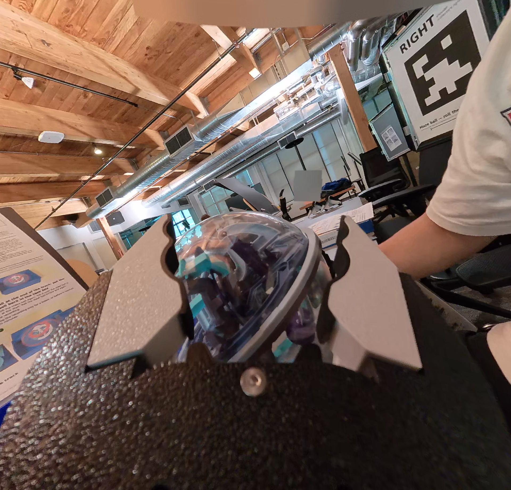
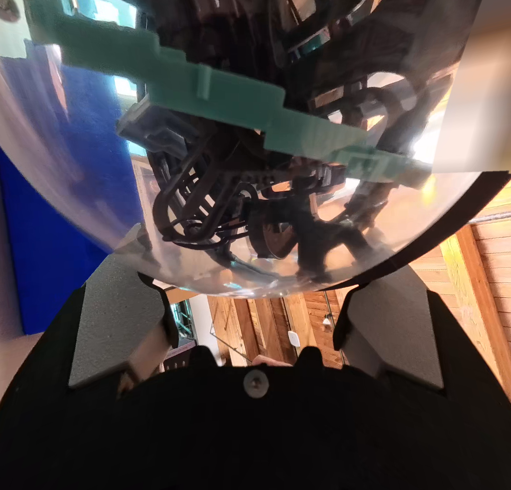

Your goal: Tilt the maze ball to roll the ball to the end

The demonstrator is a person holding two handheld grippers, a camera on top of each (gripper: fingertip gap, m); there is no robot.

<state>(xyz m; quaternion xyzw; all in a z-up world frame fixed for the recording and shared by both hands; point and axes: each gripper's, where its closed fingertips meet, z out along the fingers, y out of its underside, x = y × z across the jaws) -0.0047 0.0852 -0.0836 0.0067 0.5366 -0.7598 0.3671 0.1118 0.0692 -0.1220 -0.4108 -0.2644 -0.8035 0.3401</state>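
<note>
Already the maze ball (image 1: 243,280) is being held up off any surface, tilted so its grey seam (image 1: 301,297) is running diagonally against the wooden ceiling (image 1: 96,28) behind it. The left gripper (image 1: 255,288) is clamping the clear sphere between its 2 grey fingers (image 1: 143,308), closed to about the width of the globe, with the shell pressing into the notched inner edges on both sides. In the right wrist view the right gripper (image 2: 254,310) is sitting under the curved shell (image 2: 249,269) with its fingers (image 2: 116,316) spread wide; the globe is resting on or just above the fingertips, and I cannot tell whether they are actually pinching it or only cradling it.

Inside, teal track pieces (image 2: 215,98) and dark purple ramps are showing, but the view is blurred. A small dark dot near the top of the dome (image 1: 224,232) may be the little ball, though that is uncertain, and the end of the track is not identifiable in either view.

Judging from this, the lifting and gripping are done and the tilting is under way; how far the ball has travelled along the maze cannot be read, so the rolling to the end is most likely still remaining
</note>
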